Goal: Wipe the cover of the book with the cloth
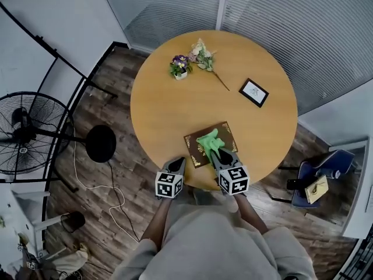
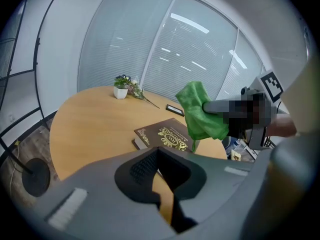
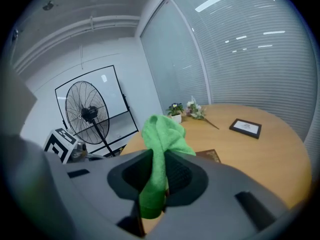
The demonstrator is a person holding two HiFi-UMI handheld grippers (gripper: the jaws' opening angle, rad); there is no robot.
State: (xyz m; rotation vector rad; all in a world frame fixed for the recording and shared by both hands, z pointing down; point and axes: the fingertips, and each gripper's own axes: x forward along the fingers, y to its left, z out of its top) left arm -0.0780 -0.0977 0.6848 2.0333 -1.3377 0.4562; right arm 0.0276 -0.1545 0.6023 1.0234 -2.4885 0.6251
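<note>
A dark brown book (image 1: 195,153) with gold ornament lies flat on the round wooden table (image 1: 169,107), near its front edge. My right gripper (image 1: 214,151) is shut on a green cloth (image 1: 210,140), which bunches over the middle of the cover. In the left gripper view the cloth (image 2: 200,111) hangs a little above the book (image 2: 160,134). The right gripper view shows the cloth (image 3: 162,134) pinched between the jaws, with a corner of the book (image 3: 210,155) behind. My left gripper (image 1: 178,162) is shut on nothing, at the table's rim just left of the book.
At the table's far side stand a small potted flower (image 1: 180,67), a loose flower sprig (image 1: 205,57) and a black picture frame (image 1: 254,92). A floor fan (image 1: 26,134) and a black round stand base (image 1: 101,143) are on the left, a blue chair (image 1: 317,182) on the right.
</note>
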